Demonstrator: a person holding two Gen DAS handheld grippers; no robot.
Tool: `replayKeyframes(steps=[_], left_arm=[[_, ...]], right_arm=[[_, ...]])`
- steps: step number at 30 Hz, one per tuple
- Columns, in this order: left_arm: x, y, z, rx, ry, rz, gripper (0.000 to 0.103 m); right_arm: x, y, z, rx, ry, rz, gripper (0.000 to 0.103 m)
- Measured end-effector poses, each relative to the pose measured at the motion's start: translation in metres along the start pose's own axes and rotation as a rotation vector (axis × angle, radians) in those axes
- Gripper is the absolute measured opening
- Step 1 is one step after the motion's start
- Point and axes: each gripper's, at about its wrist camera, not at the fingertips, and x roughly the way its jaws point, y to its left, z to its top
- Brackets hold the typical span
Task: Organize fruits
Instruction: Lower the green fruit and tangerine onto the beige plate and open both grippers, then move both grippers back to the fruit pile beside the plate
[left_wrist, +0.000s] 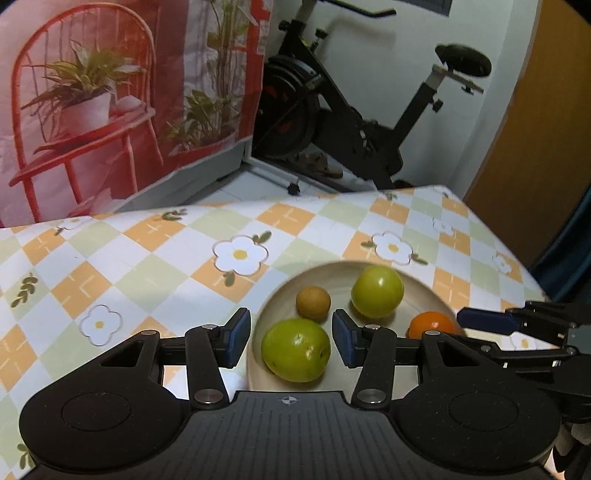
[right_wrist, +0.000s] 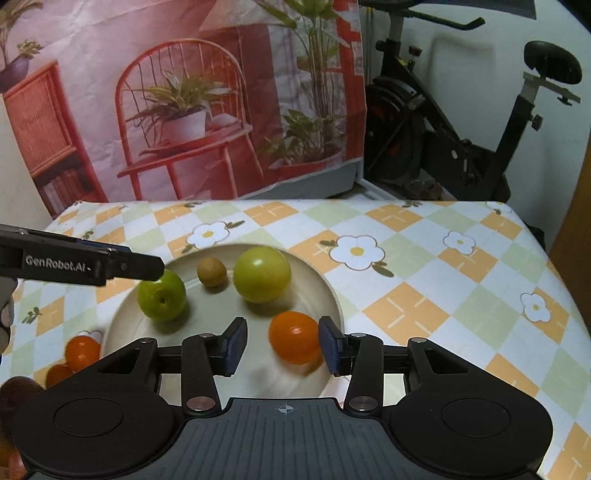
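Observation:
A pale round plate sits on the checkered tablecloth. In it lie two green apples, a small brown fruit and an orange. My right gripper is open, its pads either side of the orange, which looks blurred and lies on the plate. My left gripper is open around the near green apple, pads apart from it. The far apple, brown fruit and orange show in the left wrist view.
Two more oranges and a dark fruit lie on the cloth left of the plate. A printed backdrop and an exercise bike stand behind the table. The table's right edge is near.

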Motion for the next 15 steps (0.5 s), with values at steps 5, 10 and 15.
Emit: replayKeyframes(steps=[5,10,15], left_arm=[[-0.029,0.005,-0.002,-0.001,-0.032,0.015,0.051],[-0.065,0.013,-0.014,0.006,-0.057,0.032,0.051],[-0.099,0.028,-0.033,0.001,-0.068,0.062,0.051]], right_arm=[[-0.023,0.009,-0.001,0.019,-0.035,0.033,0.040],[-0.041,0.025,-0.006,0.019,-0.056,0.065,0.040],[-0.053,0.043,-0.015,0.030,-0.056,0.110,0.040]])
